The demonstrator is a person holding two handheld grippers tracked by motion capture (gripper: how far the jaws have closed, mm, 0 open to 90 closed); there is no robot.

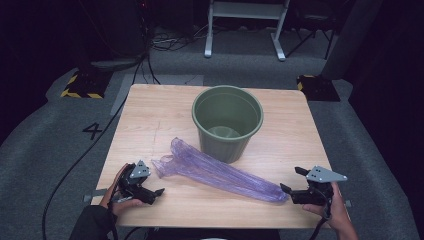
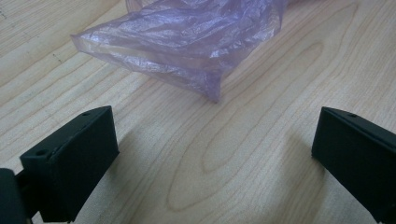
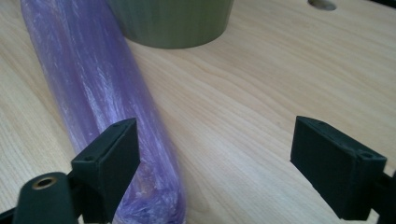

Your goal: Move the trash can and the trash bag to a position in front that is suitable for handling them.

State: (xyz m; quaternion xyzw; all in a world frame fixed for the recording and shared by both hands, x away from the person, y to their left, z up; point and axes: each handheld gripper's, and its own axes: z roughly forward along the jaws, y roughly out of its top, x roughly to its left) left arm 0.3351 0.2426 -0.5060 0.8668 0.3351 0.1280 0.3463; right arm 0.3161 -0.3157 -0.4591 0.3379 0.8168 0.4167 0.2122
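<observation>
Gaping empty, both tools; purple bag (image 3: pixel 98 93) end hidden behind right tool (image 3: pixel 215 158) jaw.

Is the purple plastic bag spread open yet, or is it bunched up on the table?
Bunched up. The purple plastic bag lies as a long crumpled roll on the table in front of the green bin, outside it.

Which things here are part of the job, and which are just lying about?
In the job:
purple plastic bag
green bin
left claw, open
right claw, open

Lying about:
white frame legs
floor cables
</observation>
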